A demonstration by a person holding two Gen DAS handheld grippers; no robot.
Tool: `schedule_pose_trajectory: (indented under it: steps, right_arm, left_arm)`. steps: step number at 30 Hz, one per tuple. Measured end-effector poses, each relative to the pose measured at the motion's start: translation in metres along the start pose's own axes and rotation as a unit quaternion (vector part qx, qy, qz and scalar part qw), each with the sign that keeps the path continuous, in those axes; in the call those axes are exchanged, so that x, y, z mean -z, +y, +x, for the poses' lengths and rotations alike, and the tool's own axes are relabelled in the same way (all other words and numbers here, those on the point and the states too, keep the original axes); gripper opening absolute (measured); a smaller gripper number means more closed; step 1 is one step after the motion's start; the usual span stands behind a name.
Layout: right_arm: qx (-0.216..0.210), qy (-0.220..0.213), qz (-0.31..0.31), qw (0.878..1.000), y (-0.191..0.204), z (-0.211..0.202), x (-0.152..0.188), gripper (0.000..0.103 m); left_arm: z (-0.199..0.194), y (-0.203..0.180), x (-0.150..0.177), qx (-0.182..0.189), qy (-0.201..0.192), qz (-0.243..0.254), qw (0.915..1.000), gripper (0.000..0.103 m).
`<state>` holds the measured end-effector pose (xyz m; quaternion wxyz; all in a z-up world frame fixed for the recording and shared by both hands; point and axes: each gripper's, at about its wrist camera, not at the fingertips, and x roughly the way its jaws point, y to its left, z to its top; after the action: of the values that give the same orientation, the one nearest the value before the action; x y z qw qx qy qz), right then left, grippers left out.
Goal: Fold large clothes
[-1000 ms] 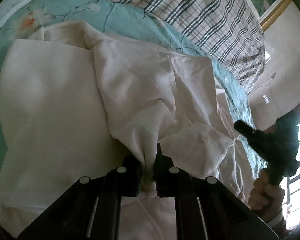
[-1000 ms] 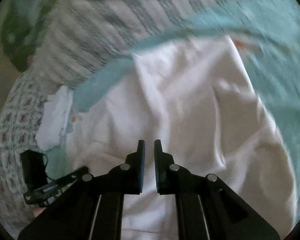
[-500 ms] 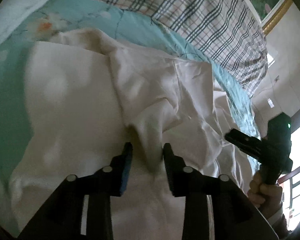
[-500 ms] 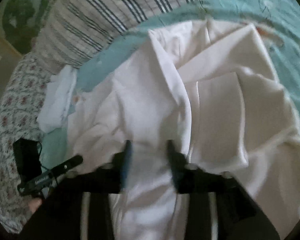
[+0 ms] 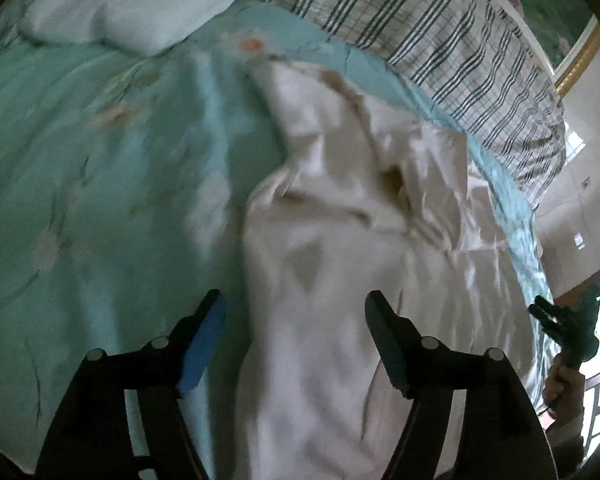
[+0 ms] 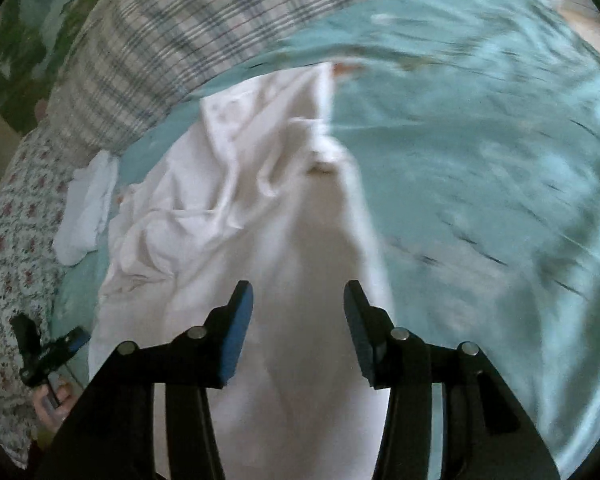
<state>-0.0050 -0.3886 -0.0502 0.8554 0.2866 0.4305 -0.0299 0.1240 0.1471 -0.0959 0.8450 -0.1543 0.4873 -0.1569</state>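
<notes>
A large white garment (image 5: 340, 248) lies rumpled on the teal bedspread (image 5: 92, 184), folded lengthwise into a long strip. My left gripper (image 5: 294, 300) is open and empty, its jaws wide apart above the garment's left edge. My right gripper (image 6: 298, 290) is open and empty above the same garment (image 6: 284, 240), near its right edge. The right gripper also shows at the far right of the left wrist view (image 5: 568, 324). The left gripper shows at the lower left of the right wrist view (image 6: 48, 352).
A plaid blanket (image 5: 440, 32) lies along the far side of the bed. A folded white cloth (image 5: 140, 12) sits at the far left, and another small white cloth (image 6: 86, 212) lies left of the garment. A floral fabric (image 6: 12, 240) is beyond it.
My left gripper let go of the garment fold it pinched and opened wide. My right gripper opened too. Both views swung and the garment now lies as a narrower strip.
</notes>
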Motion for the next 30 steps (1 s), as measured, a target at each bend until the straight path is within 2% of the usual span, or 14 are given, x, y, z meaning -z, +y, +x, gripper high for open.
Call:
schedule_pose_trajectory:
  steps: [4, 6, 7, 11, 14, 16, 19, 21, 23, 25, 26, 27, 28, 30]
  right_arm:
    - [0.025, -0.001, 0.023, 0.999, -0.033, -0.026, 0.012, 0.048]
    - [0.027, 0.008, 0.03, 0.999, -0.045, -0.032, 0.019, 0.048]
    - [0.02, 0.017, 0.037, 0.999, -0.052, -0.034, 0.024, 0.048]
    - [-0.043, 0.043, 0.054, 0.997, -0.058, -0.034, 0.043, 0.048]
    - [-0.095, 0.07, 0.041, 0.992, -0.046, -0.031, 0.058, 0.048]
    - [-0.104, 0.075, 0.02, 0.992, -0.036, -0.033, 0.068, 0.05]
    - [-0.119, 0.076, 0.017, 0.99, -0.034, -0.036, 0.077, 0.049]
    - [-0.131, 0.072, 0.014, 0.989, -0.037, -0.041, 0.08, 0.046]
    - [-0.143, 0.067, 0.01, 0.987, -0.038, -0.046, 0.082, 0.04]
    - [-0.144, 0.064, 0.011, 0.987, -0.043, -0.045, 0.08, 0.038]
    - [-0.142, 0.066, 0.015, 0.988, -0.044, -0.042, 0.079, 0.035]
    - [-0.135, 0.066, 0.018, 0.988, -0.045, -0.039, 0.077, 0.031]
    - [-0.128, 0.064, 0.021, 0.989, -0.046, -0.037, 0.074, 0.023]
    - [-0.127, 0.057, 0.022, 0.99, -0.047, -0.04, 0.07, 0.023]
  left_arm:
    - [-0.002, 0.011, 0.028, 0.018, 0.036, -0.009, 0.9991, 0.073]
    - [-0.002, 0.012, 0.043, 0.053, 0.054, -0.019, 0.997, 0.074]
    - [-0.005, 0.011, 0.052, 0.077, 0.057, -0.024, 0.9951, 0.074]
    - [-0.014, 0.0, 0.073, 0.124, 0.061, -0.025, 0.99, 0.073]
    - [-0.019, -0.009, 0.086, 0.127, 0.059, 0.0, 0.9902, 0.073]
    - [-0.019, -0.012, 0.089, 0.124, 0.063, 0.009, 0.9902, 0.072]
    - [-0.022, -0.01, 0.09, 0.125, 0.067, 0.018, 0.9897, 0.062]
    - [-0.028, -0.006, 0.089, 0.142, 0.06, 0.015, 0.9879, 0.054]
    - [-0.03, -0.002, 0.087, 0.151, 0.058, 0.011, 0.9868, 0.054]
    - [-0.024, -0.003, 0.088, 0.139, 0.067, 0.011, 0.9879, 0.05]
    - [-0.025, -0.003, 0.089, 0.124, 0.063, 0.012, 0.9901, 0.038]
    - [-0.027, -0.004, 0.089, 0.119, 0.055, 0.013, 0.9912, 0.032]
    - [-0.034, -0.004, 0.088, 0.124, 0.043, 0.011, 0.9913, 0.031]
    - [-0.043, -0.004, 0.086, 0.132, 0.026, 0.007, 0.9908, 0.031]
